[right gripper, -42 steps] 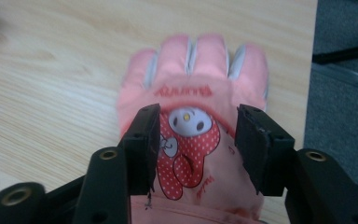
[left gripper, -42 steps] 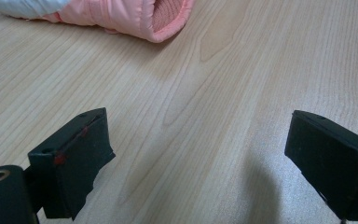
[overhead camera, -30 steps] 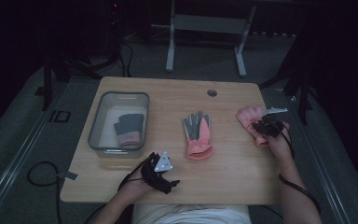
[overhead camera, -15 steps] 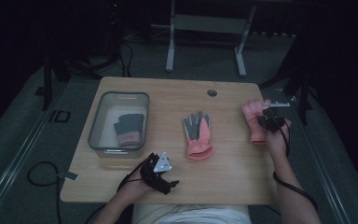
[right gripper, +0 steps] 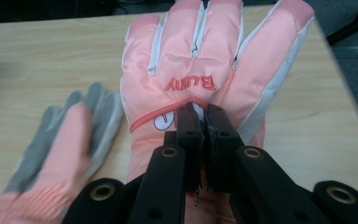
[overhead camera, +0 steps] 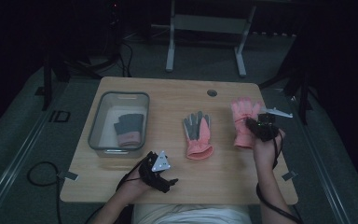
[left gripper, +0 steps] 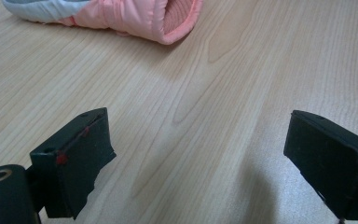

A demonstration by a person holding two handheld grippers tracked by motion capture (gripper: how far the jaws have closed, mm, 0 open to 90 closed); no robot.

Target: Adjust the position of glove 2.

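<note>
The right gripper (right gripper: 204,122) is pinching the pink glove (right gripper: 200,60) on its back, jaws squeezed nearly together with a fold of the fabric caught between them. In the high view that glove (overhead camera: 242,122) is sitting at the right side of the table (overhead camera: 223,172), fingers pointing away from the person, with the right gripper (overhead camera: 252,127) at its right edge. The jaws have just been closing, and they are now clamped on the cloth. A second glove (overhead camera: 198,135), grey palm up with a pink cuff, is lying near the table's middle, well apart from the held one; in the right gripper view it is showing blurred at the left (right gripper: 56,149). Over on the left a clear bin (overhead camera: 98,128) is holding a third glove (overhead camera: 129,130), dark grey with a pink cuff. The left gripper (overhead camera: 165,183) is resting at the near edge of the table, and the left gripper view is showing its jaws standing wide apart over bare wood (left gripper: 200,154), nothing between them, with the cuff of the middle glove (left gripper: 135,18) lying just ahead.
</note>
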